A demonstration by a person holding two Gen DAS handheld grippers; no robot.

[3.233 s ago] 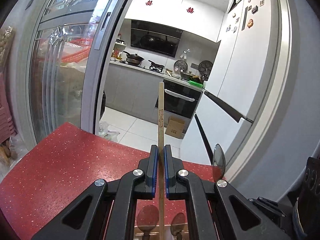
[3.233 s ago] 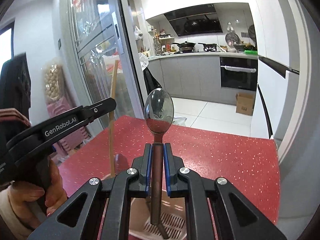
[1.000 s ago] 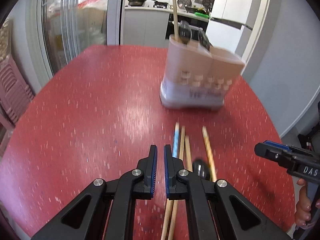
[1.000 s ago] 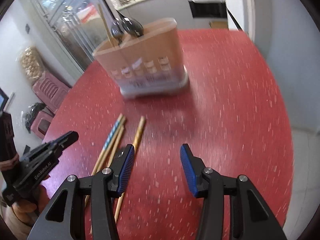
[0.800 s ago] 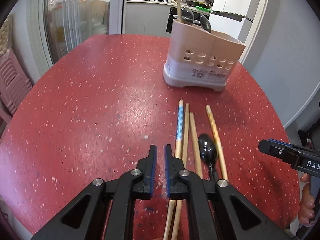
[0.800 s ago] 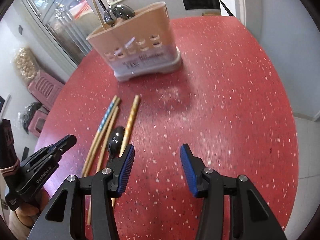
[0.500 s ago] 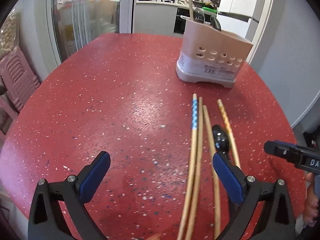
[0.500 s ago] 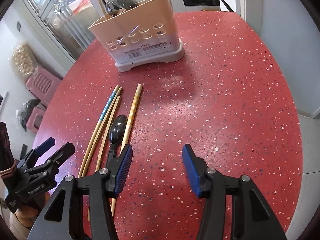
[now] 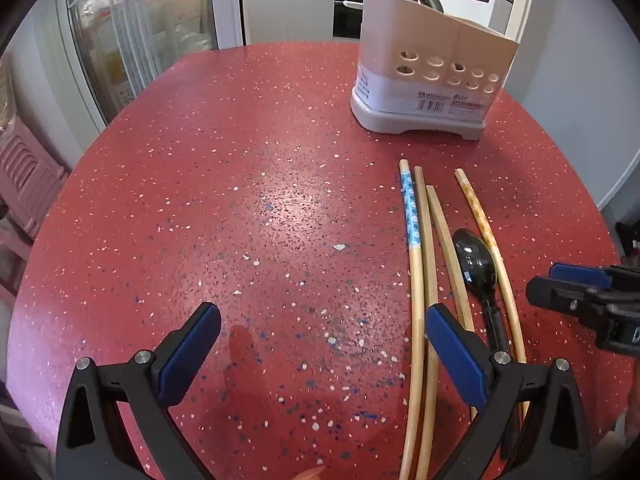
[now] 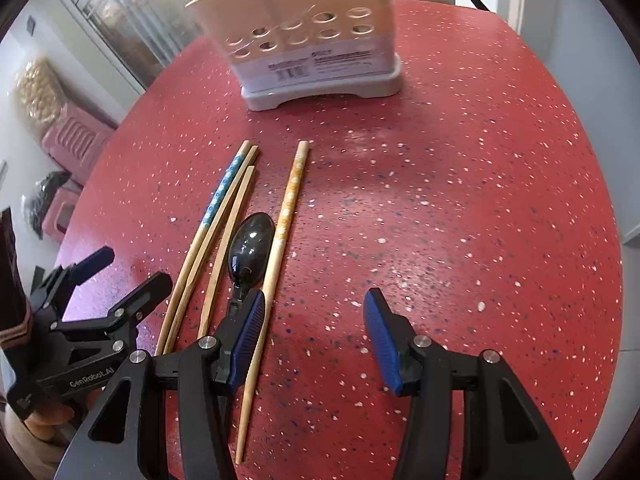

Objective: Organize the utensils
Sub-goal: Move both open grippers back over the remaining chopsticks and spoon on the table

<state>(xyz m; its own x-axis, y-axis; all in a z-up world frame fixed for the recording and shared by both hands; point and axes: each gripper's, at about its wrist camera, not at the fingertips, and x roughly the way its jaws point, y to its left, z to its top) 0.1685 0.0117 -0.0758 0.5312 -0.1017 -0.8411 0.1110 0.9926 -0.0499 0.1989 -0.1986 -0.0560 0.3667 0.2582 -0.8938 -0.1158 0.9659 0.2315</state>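
Several wooden chopsticks lie side by side on the red speckled table [image 9: 240,200], one with a blue pattern [image 9: 409,208] and one with an orange pattern [image 10: 289,200]. A black spoon [image 9: 478,266] [image 10: 250,250] rests among them. The beige utensil holder [image 9: 428,76] [image 10: 312,32] stands at the far side with spoons and a chopstick in it. My left gripper [image 9: 320,344] hangs wide open over bare table, just left of the chopsticks. My right gripper [image 10: 314,332] is open too, its left finger above the spoon's handle and nothing between the pads.
The round table's edge curves close on the right. Pink plastic stools [image 10: 72,136] stand on the floor at left, beside a glass sliding door [image 9: 132,32]. A kitchen lies behind the holder.
The left gripper, shut a second ago, has opened wide. Both grippers have sunk toward the table, so the chopsticks and spoon look bigger and nearer.
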